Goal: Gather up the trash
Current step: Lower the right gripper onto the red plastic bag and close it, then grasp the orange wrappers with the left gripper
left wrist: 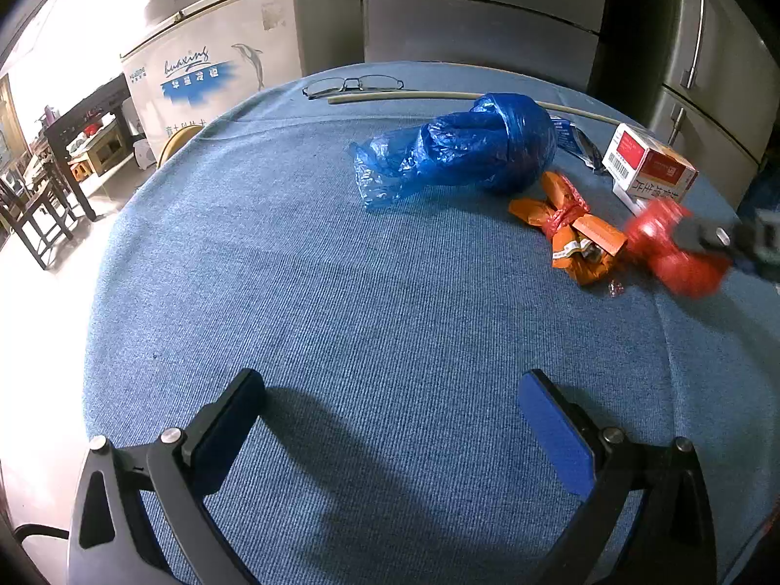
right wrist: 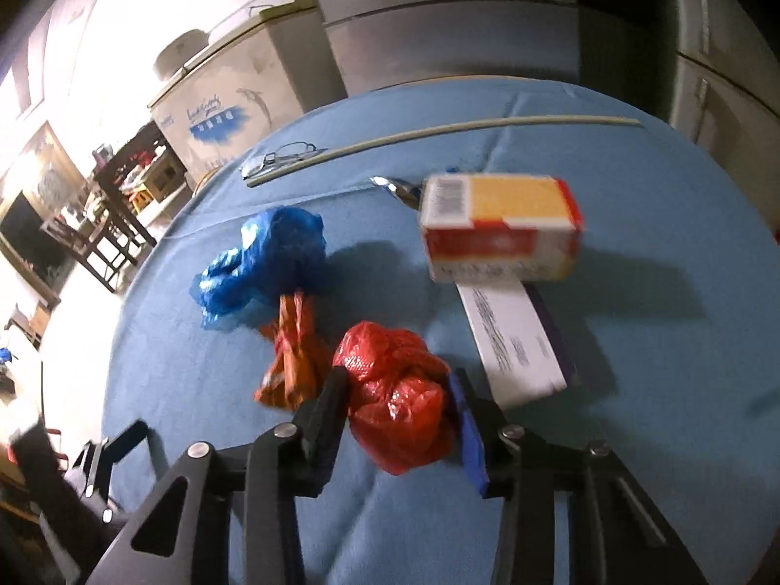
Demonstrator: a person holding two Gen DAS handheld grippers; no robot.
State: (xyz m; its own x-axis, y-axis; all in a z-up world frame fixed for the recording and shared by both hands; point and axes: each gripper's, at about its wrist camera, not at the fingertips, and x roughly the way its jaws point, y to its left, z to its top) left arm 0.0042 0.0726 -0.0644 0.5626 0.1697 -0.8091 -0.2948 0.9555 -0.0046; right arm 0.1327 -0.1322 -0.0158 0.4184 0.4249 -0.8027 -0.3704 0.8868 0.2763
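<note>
A crumpled red plastic bag (right wrist: pixel 390 356) sits between the fingers of my right gripper (right wrist: pixel 396 390), whose pads press on both its sides just above the blue tablecloth (right wrist: pixel 658 292). In the left wrist view the same red bag (left wrist: pixel 672 253) is a blur at the right edge. Beside it lie an orange wrapper bundle (right wrist: pixel 292 360) and a knotted blue plastic bag (right wrist: pixel 263 263); both are also in the left view, the wrapper (left wrist: pixel 570 229) and the blue bag (left wrist: pixel 468 151). My left gripper (left wrist: pixel 392 390) hovers open over bare cloth, nothing between its fingers.
A red-and-yellow box (right wrist: pixel 502 229) rests on a flat white printed carton (right wrist: pixel 512 341) to the right of the bag. Glasses (left wrist: pixel 351 84), a long pale stick (left wrist: pixel 438 96) and a foil packet (left wrist: pixel 580 141) lie at the far side. A chest freezer (left wrist: pixel 219 73) and fridges stand behind.
</note>
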